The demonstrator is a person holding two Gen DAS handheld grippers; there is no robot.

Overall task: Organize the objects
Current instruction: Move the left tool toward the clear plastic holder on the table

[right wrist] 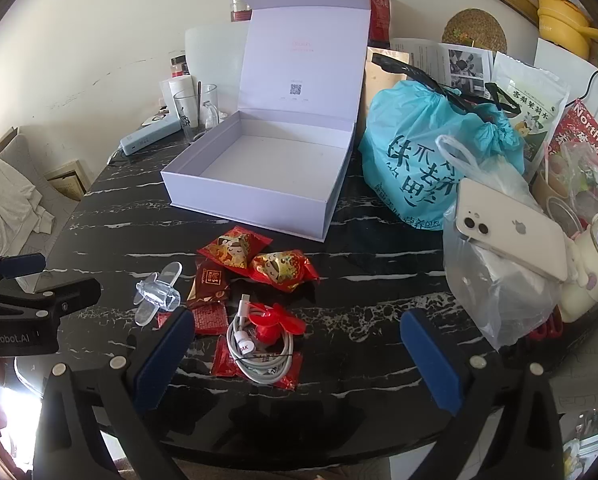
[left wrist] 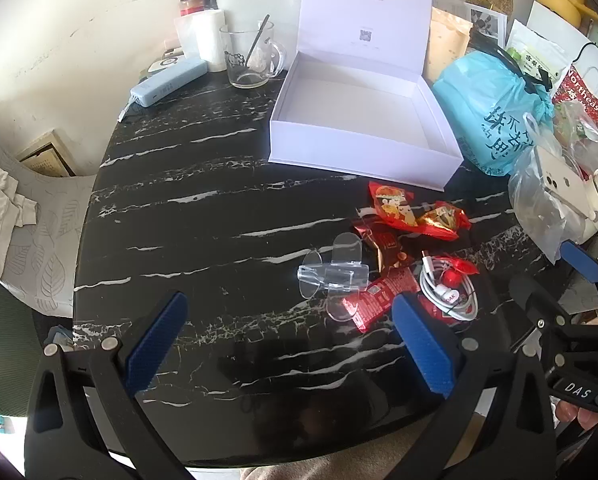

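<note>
- A blue remote-like device lies at the far left of the black marbled tabletop, near a glass mug with a spoon standing in it.
- The left hand-held gripper hangs over the near edge of the tabletop, its blue-padded fingers wide apart with nothing between them.
- A clear acrylic stand lies just left of the pile of small things.
- An open white box, lid upright and inside bare, sits at the middle back of the tabletop.
- The red snack packets lie in front of the box; a coiled white cable rests on more packets nearer the edge, touching a small red toy.
- The right hand-held gripper hovers just short of that cable, fingers spread apart and empty.
- A teal plastic bag stands right of the box.
- A white phone lies on a clear plastic bag at the far right.
</note>
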